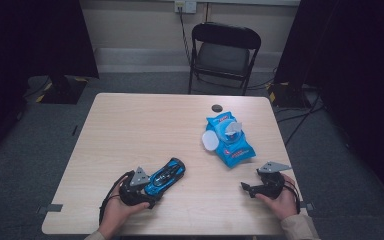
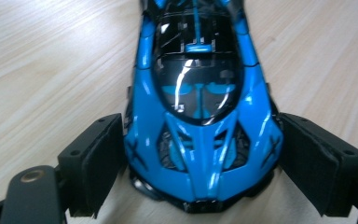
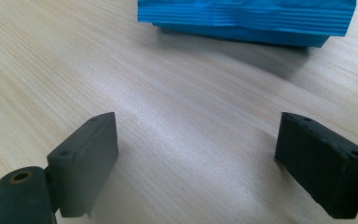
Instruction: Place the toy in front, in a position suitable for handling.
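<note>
two pads of the left gripper [image 2: 200, 163] pinch the nose of the blue toy car [image 2: 200, 107], which sits on the table [image 1: 145, 125]. right gripper [image 3: 196, 163] gapes idle near the wipes pack [image 3: 247, 18]. grasp looks made; next, a steady lift.

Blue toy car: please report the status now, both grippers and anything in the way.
Left gripper around blue toy car, pads at its sides, grip unclear. Right gripper open, nothing between the jaws. Wipes pack apart, not in the way.

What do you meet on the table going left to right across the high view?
Left gripper → blue toy car → blue wipes pack → right gripper.
</note>
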The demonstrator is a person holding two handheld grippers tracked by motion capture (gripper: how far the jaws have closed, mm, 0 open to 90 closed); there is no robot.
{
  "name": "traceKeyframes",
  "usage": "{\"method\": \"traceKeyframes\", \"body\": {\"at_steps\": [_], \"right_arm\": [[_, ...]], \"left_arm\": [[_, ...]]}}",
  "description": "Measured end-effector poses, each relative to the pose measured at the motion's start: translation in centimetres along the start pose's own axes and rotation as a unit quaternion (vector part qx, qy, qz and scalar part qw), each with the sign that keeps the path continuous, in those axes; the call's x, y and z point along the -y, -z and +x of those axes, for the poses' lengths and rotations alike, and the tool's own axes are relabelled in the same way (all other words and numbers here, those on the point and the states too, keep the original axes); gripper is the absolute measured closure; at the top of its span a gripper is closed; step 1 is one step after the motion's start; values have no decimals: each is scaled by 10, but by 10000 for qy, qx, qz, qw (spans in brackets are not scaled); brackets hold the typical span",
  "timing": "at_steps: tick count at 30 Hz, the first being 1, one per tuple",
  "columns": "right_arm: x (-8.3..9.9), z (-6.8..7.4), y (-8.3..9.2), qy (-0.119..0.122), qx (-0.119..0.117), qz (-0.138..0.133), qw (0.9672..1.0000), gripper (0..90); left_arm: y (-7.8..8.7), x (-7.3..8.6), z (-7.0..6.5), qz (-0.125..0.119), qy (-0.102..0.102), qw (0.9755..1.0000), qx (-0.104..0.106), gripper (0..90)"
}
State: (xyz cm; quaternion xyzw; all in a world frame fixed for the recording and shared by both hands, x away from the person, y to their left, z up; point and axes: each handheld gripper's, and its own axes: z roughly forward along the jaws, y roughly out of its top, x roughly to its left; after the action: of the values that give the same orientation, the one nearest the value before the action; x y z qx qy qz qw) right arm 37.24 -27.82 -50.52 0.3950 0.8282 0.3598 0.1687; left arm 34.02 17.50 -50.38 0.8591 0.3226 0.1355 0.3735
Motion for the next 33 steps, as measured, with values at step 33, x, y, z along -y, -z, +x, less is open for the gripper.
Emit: {"method": "traceKeyframes", "body": {"at_steps": [33], "right_arm": [[-45,-13,15,-176,-69,-268,9995,324]], "left_arm": [[0,1,-1,-147,87,9998,-47,255]]}}
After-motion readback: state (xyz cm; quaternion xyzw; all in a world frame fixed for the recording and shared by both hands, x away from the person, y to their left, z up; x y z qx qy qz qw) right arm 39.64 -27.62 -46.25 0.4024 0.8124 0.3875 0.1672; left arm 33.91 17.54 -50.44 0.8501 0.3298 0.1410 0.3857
